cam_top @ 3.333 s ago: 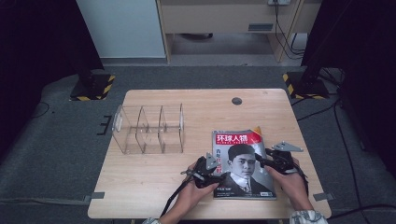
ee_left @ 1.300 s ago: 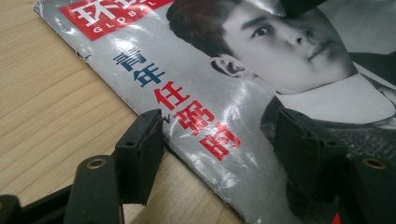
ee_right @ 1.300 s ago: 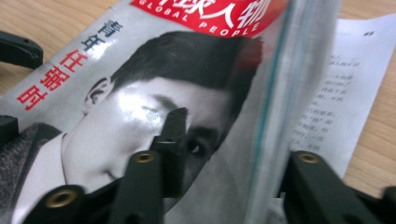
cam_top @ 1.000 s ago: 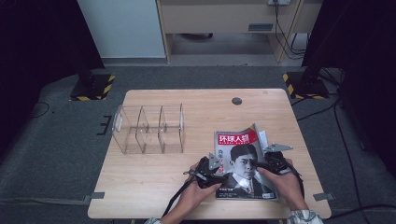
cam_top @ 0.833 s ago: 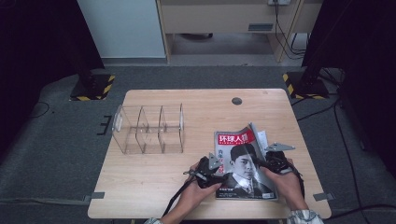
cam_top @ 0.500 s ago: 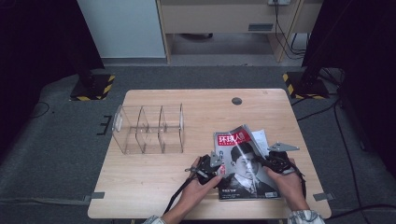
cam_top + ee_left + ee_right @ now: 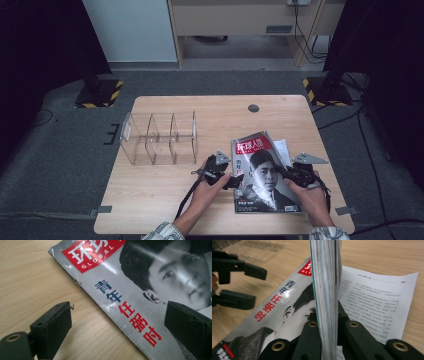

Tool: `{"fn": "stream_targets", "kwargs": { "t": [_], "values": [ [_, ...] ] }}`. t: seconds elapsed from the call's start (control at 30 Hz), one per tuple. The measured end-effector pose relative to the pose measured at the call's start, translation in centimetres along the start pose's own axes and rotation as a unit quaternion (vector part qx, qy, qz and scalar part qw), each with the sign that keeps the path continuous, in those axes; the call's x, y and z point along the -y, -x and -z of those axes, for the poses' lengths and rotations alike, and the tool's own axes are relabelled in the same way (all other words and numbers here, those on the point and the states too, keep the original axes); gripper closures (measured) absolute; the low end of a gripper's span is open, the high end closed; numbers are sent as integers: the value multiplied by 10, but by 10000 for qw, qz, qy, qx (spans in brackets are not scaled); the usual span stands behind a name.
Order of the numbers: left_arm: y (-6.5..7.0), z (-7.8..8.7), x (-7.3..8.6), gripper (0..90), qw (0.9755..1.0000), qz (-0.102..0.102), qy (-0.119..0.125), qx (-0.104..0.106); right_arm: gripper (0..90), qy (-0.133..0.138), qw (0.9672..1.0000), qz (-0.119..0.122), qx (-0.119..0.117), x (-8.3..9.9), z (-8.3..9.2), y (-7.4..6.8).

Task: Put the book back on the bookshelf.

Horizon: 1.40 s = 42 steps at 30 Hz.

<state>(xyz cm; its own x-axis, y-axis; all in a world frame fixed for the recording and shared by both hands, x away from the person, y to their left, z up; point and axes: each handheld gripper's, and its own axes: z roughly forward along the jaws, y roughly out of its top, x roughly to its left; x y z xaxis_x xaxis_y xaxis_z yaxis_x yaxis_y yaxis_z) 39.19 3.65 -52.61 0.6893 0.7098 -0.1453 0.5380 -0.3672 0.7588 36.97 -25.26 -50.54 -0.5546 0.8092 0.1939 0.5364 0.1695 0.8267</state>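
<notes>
Magazine (image 7: 264, 172) on counter (image 7: 165, 185), right grip only.
Your right gripper (image 7: 325, 322) clamps its fingers on the magazine's lifted page edge at 3 o'clock; your left gripper (image 7: 120, 325), fingers just spread wide, straddles the spine at 9 o'clock, gripping nothing.

Even overhead light; dim surroundings — cover (image 7: 140, 290) glare.

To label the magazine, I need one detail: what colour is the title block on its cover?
Red with white lettering; the magazine shows it best in the left gripper view.
</notes>
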Motion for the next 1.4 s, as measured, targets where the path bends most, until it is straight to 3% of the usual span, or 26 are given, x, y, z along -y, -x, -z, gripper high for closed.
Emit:
{"fn": "stream_targets", "kwargs": {
  "t": [0.13, 0.37, 0.63, 0.83, 0.97, 1.27, 1.4],
  "values": [
    [1, -5, -3, 77, 10000, -56, -62, -47, 878, 166, 9998, -107, -53, 0, 4, 1],
    [1, -11, -10, 85, 10000, 28, -4, -3, 878, 441, 9984, -297, -183, -1, 11, 2],
    [3, -25, -9, 90, 9995, 110, -130, 254, 878, 606, 9968, -428, -298, 0, 13, 4],
    [7, -31, -12, 125, 9995, 0, -102, 300, 878, 545, 9968, -510, -297, 2, 9, 6],
    [5, -30, -14, 189, 9996, 152, -89, 211, 878, 465, 9973, -524, -240, 5, 6, 9],
    [2, -26, -15, 373, 9995, 194, -159, 184, 875, -119, 9994, -309, 40, 11, -10, 13],
    [0, -27, -15, 419, 9995, 199, -129, 217, 875, -199, 9993, -303, 19, 12, -11, 15]
  ]
}}
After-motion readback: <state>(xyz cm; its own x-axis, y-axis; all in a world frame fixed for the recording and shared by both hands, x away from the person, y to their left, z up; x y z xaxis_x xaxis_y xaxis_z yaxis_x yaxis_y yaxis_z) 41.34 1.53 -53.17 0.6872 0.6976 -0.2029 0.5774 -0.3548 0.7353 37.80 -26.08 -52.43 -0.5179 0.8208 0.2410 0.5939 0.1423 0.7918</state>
